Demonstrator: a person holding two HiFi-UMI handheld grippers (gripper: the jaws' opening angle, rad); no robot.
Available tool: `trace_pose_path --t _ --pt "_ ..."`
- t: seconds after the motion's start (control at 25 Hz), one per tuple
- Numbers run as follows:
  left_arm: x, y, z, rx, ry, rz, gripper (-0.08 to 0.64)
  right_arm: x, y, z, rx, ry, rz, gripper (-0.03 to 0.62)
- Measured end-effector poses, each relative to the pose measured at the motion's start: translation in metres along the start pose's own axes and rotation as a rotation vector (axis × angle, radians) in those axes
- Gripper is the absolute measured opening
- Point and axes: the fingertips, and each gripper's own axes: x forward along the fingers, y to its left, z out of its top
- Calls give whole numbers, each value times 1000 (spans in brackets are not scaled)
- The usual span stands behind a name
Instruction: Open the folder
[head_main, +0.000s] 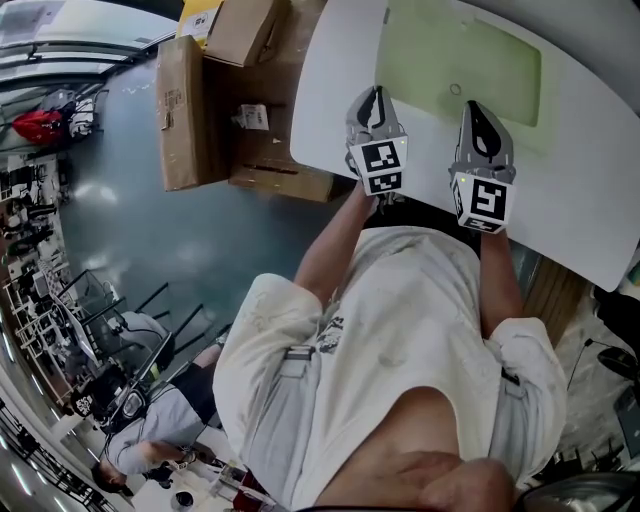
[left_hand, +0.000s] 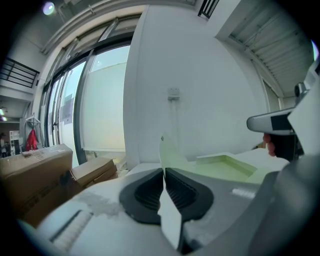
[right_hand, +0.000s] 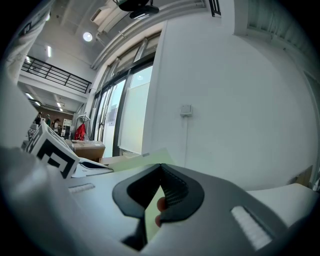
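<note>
Closest to the head camera is the person (head_main: 400, 340) in a white T-shirt, both forearms reaching out to the near edge of the white table (head_main: 600, 170). At the ends of those arms are the two tools, side by side and near each other. The left gripper (head_main: 374, 95) has its jaws drawn almost together on a thin, pale leaf of the folder (head_main: 460, 65), and in its own view that leaf stands up edge-on right between the dark pads. The right gripper (head_main: 479, 108) is pinched shut too, with a pale green sheet of the same folder running through its closed jaws (its own view shows the sheet slipping down behind the pads). Both tools are working the folder's near edge. The rest of the green folder lies flat on the tabletop just beyond the jaw tips, stretching away from the person. Off the table's left side, down on the grey floor, sit brown cardboard boxes (head_main: 180, 110). Beyond them the gripper views show a plain white wall (left_hand: 210, 75), and tall windows (left_hand: 95, 100) to the left.
</note>
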Motion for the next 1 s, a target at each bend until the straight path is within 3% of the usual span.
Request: trace_pose_path --t 0.68,1.0 --pt "4 23 -34 -110 55 21 25 8 18 -10 -14 25 25 2" --pt "3 22 -33 -119 49 18 25 8 15 -10 -13 26 19 2"
